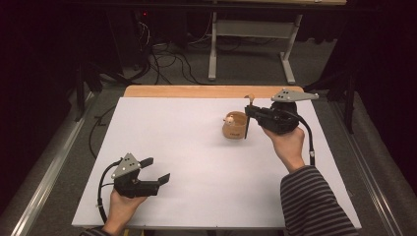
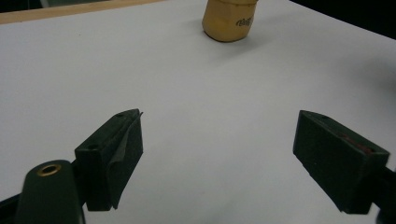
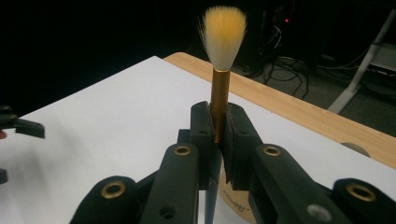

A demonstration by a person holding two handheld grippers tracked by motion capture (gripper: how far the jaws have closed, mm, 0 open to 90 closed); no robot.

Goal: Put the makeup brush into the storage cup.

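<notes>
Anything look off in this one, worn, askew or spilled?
One thing: the pad lining on a finger of the left gripper is peeling, its edge curled away. Otherwise fine: the brush is clamped upright in the right gripper, wooden cup upright, nothing spilled.

Gold-handled brush [image 3: 220, 100] with yellow-white bristles, tan wooden cup [image 1: 235, 125], black tongs [image 3: 219, 135], white table [image 1: 196, 162], grey-striped sleeve [image 1: 314, 201]
</notes>
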